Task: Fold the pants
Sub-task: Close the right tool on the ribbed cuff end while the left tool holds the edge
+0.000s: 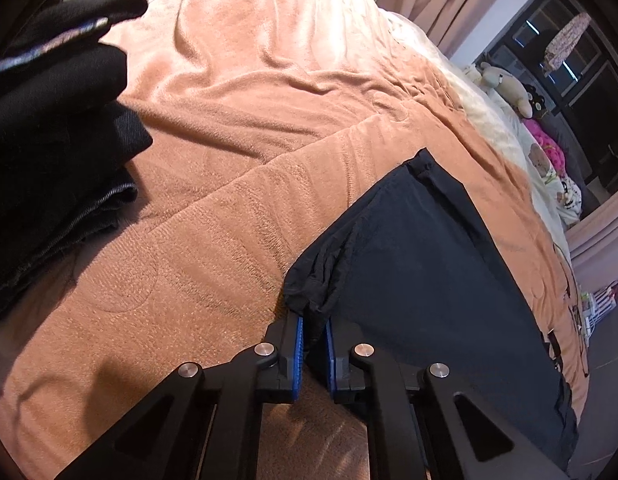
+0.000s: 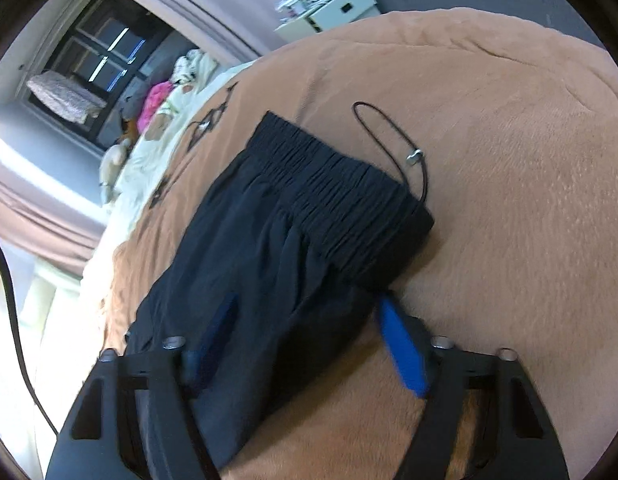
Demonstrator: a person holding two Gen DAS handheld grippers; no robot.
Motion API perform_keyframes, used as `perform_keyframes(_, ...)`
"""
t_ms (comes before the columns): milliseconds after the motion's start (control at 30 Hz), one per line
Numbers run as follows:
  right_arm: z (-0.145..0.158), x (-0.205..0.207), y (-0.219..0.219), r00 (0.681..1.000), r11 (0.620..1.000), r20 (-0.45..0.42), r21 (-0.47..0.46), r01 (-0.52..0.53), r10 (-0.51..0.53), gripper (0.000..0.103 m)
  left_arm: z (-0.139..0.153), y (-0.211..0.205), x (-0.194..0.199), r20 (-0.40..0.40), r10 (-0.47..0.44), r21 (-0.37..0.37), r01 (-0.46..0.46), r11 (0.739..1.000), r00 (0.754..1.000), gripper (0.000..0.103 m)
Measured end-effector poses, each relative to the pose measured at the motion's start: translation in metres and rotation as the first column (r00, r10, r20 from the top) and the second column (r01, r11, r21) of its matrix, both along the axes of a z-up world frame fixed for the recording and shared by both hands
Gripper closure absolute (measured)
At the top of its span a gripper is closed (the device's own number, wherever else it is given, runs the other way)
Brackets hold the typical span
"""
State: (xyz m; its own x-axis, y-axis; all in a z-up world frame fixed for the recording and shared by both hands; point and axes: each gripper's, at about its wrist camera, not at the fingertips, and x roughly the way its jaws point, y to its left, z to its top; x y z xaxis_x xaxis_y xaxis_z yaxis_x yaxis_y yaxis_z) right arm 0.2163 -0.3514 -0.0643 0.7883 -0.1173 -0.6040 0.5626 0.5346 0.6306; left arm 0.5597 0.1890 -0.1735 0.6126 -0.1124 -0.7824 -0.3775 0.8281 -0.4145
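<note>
Left wrist view looks steeply down along its fingers, close over the bed (image 1: 237,128); right wrist view likewise (rolled sideways). Both share the dark pants (image 1: 421,240) (image 2: 269,240).

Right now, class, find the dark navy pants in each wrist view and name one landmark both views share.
Left wrist view: the dark navy pants lie lower right on the blanket, one bunched end pinched in the left gripper.
Right wrist view: they run through the centre, waistband uppermost, between the right gripper's open fingers.
Shared landmark: the pink plush.
</note>
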Motion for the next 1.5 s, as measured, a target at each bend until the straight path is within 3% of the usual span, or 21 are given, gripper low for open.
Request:
perform_keyframes(33, 0.000, 0.003, 0.001, 1.000, 1.000, -0.030, -0.011, 0.003, -0.004, 0.084, 0.001, 0.000, 0.000, 0.001, 0.000, 0.002, 0.000, 1.000, 1.000, 0.094)
perform_keyframes(133, 0.005, 0.010, 0.005, 0.998, 0.999, -0.063, -0.041, -0.029, 0.027, 0.096, 0.008, 0.001, -0.001, 0.013, 0.006, -0.007, -0.006, 1.000, 1.000, 0.095)
perform_keyframes(433, 0.028, -0.016, 0.013, 0.999, 0.996, 0.017, -0.078, -0.038, 0.039, 0.098, 0.044, 0.003, -0.012, 0.075, 0.012, -0.027, -0.010, 1.000, 0.997, 0.095)
perform_keyframes(867, 0.041, -0.062, 0.018, 0.996, 0.993, 0.046, -0.103, -0.065, 0.070, 0.098, 0.100, 0.009, -0.053, 0.148, 0.005, -0.035, 0.000, 0.999, 0.989, 0.096)
perform_keyframes(1500, 0.052, -0.129, 0.029, 0.993, 0.986, 0.025, -0.124, -0.108, 0.112, 0.098, 0.096, 0.034, -0.165, 0.138, 0.025, -0.089, -0.013, 0.996, 0.990, 0.096)
